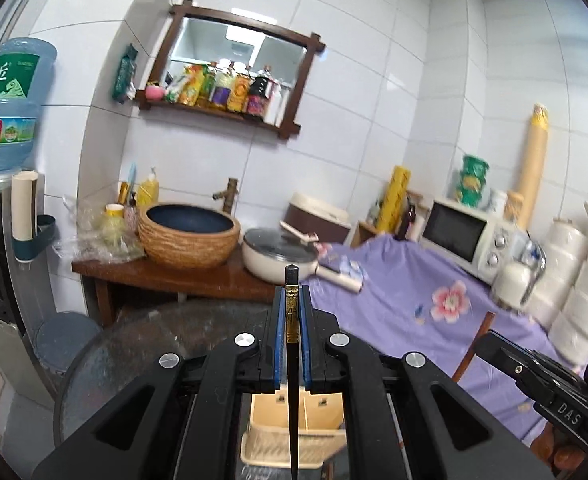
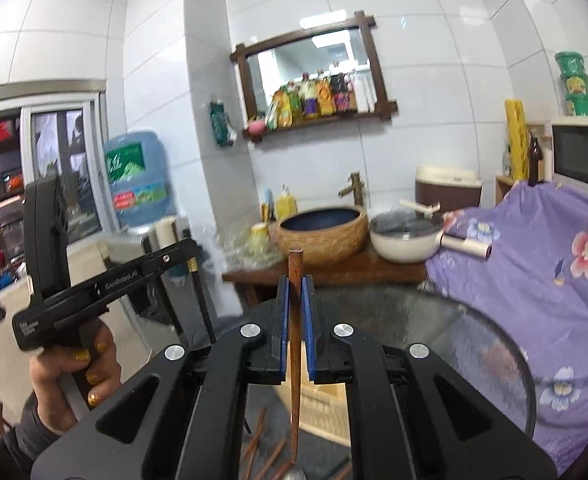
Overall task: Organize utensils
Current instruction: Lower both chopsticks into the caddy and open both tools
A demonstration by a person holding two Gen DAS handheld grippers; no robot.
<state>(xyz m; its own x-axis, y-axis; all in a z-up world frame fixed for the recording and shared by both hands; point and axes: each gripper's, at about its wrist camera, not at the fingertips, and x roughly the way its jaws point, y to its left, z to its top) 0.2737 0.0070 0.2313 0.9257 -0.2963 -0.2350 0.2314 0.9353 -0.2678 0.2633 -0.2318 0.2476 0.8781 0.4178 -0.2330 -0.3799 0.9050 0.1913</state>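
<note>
My left gripper (image 1: 292,292) is shut on a black chopstick (image 1: 292,360) with a gold band, held upright above a cream utensil basket (image 1: 294,436) on the round glass table (image 1: 133,352). My right gripper (image 2: 295,284) is shut on a brown wooden chopstick (image 2: 295,360), also upright, over the table (image 2: 474,344). Several brown chopsticks (image 2: 261,444) lie on the glass below it, and part of the basket (image 2: 326,412) shows behind. The left gripper (image 2: 191,258) shows in the right wrist view with its black chopstick (image 2: 203,304). The right gripper's body and its brown chopstick (image 1: 474,344) show at the right of the left wrist view.
A wooden counter (image 1: 165,276) behind the table holds a woven basin (image 1: 189,236) and a lidded white pan (image 1: 277,254). A purple flowered cloth (image 1: 414,304) covers furniture to the right, with a microwave (image 1: 462,236) on it. A water dispenser bottle (image 1: 9,108) stands left.
</note>
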